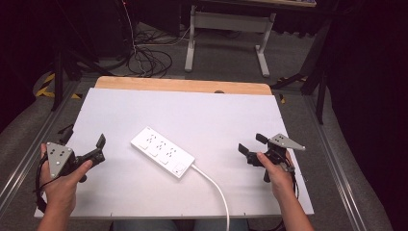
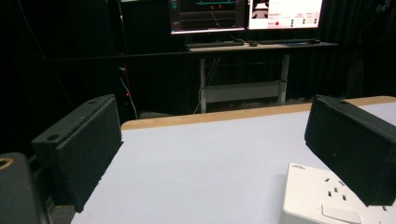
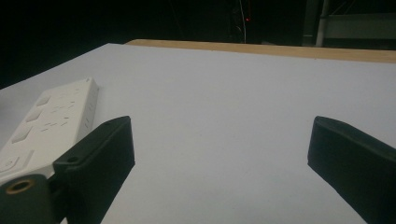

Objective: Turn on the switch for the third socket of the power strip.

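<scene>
- Power strip [image 1: 162, 151]: white, lying flat and slantwise at the middle of the table [image 1: 226, 115]; its cord [image 1: 217, 190] runs to the near edge
- Left gripper [image 1: 97, 148]: jaws spread, holding nothing; just left of the strip
- Right gripper [image 1: 251, 143]: jaws spread, holding nothing; well apart, to the strip's right

1. A white table [image 1: 202, 110] with a wooden far edge [image 1: 183, 85] is set on grey carpet [image 1: 298, 53].
2. Cables [image 1: 149, 57] are coiled behind it.
3. A desk [image 2: 261, 46] bearing lit monitors [image 2: 245, 14] is backed by black curtains [image 2: 60, 46].
</scene>
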`<action>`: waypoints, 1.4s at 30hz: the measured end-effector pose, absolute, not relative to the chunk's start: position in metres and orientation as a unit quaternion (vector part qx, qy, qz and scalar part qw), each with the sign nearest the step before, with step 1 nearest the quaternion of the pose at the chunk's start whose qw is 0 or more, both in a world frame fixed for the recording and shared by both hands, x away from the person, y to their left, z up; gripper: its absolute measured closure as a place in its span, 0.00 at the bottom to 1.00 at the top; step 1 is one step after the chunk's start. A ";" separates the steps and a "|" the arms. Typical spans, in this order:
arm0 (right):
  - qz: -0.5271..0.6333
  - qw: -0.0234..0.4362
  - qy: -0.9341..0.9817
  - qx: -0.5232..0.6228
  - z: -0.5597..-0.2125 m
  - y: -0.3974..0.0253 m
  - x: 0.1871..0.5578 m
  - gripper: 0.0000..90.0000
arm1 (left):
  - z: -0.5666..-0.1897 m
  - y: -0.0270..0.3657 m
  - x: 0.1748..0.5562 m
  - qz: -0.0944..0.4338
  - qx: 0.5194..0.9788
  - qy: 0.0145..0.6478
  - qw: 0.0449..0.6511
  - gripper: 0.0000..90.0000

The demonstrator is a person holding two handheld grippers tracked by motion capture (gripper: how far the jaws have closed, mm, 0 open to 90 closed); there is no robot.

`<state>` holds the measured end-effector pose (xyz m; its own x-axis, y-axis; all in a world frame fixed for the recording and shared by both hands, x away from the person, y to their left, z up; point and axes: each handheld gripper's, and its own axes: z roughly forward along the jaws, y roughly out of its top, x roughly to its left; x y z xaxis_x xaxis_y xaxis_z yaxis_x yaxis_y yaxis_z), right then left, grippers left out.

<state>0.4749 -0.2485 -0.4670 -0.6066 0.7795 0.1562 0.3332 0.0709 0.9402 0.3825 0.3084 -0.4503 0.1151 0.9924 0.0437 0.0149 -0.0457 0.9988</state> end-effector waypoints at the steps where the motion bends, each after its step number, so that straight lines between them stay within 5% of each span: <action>1: 0.555 0.201 0.704 0.395 -0.467 -0.249 0.475 0.09 | -0.450 0.308 0.383 0.477 0.543 0.464 0.512 0.05; 8: 0.554 0.202 0.703 0.398 -0.467 -0.250 0.474 0.09 | -0.450 0.306 0.385 0.479 0.544 0.463 0.510 0.07; 17: 0.553 0.204 0.703 0.399 -0.466 -0.250 0.474 0.09 | -0.449 0.308 0.384 0.476 0.544 0.466 0.511 0.21; 42: 0.551 0.203 0.704 0.400 -0.467 -0.250 0.474 0.09 | -0.444 0.325 0.379 0.436 0.538 0.491 0.529 0.86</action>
